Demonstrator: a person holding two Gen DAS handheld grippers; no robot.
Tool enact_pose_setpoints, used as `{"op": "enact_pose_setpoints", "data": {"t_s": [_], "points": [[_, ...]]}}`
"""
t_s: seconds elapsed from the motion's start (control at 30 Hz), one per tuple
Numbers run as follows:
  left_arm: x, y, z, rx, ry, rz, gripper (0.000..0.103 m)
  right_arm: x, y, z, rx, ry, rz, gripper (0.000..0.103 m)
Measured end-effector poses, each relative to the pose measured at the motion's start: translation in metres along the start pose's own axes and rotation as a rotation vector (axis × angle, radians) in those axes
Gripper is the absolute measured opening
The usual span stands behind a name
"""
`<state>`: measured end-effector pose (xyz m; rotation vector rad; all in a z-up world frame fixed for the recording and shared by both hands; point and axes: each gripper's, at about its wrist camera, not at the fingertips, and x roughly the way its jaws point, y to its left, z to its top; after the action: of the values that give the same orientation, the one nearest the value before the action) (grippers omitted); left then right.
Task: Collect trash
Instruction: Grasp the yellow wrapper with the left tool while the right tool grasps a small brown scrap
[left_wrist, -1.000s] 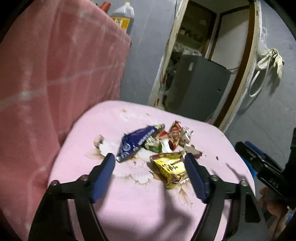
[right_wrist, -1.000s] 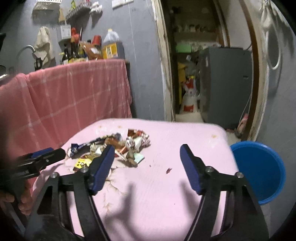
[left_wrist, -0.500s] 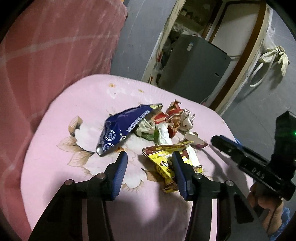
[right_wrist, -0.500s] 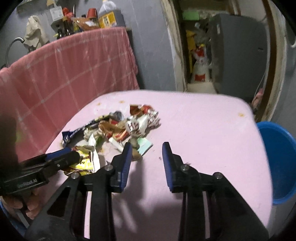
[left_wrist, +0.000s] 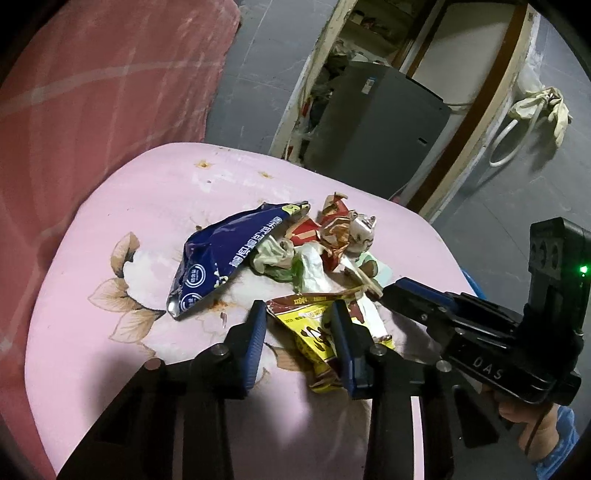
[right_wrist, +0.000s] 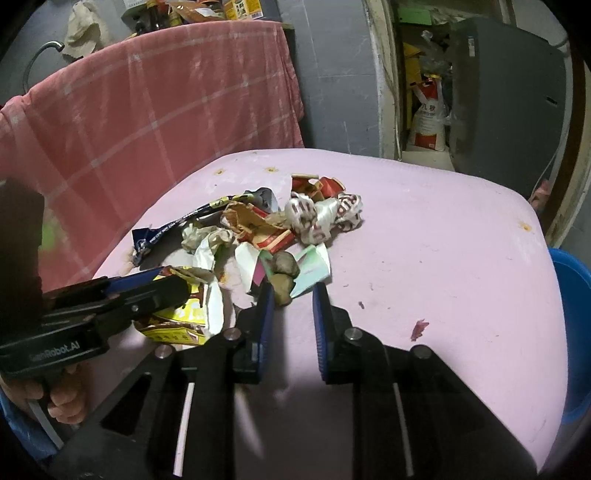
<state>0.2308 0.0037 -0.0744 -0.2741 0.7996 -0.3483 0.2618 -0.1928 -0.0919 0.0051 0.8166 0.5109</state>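
You are risking a thin pinch: the yellow wrapper (left_wrist: 314, 328) is crumpled and slick, so it may be slipping free or dragging the blue packet (left_wrist: 225, 258) beside it. Your left gripper (left_wrist: 297, 332) is narrowing around that wrapper, fingers straddling it, not yet clamping. Your right gripper (right_wrist: 291, 295) is hovering partly open, holding nothing, with the brown lump (right_wrist: 284, 271) just ahead of its fingertips.

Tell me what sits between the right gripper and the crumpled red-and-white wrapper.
The right gripper points at the pile's near edge. A brown lump and a pale green paper lie directly ahead, between its jaws and the red-and-white wrapper farther back. They would be reached first.
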Motion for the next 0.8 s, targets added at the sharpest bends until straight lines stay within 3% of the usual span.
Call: {"op": "enact_pose_setpoints", "data": {"t_s": [0.4, 0.8], "points": [[0.000, 0.000, 0.002, -0.027, -0.017, 0.013, 0.023, 0.002, -0.003, 0.011, 0.001, -0.015, -0.013, 0.021], [-0.001, 0.002, 0.005, -0.029, -0.030, 0.042, 0.022, 0.027, 0.003, 0.030, -0.035, 0.050, 0.029, 0.020]]}}
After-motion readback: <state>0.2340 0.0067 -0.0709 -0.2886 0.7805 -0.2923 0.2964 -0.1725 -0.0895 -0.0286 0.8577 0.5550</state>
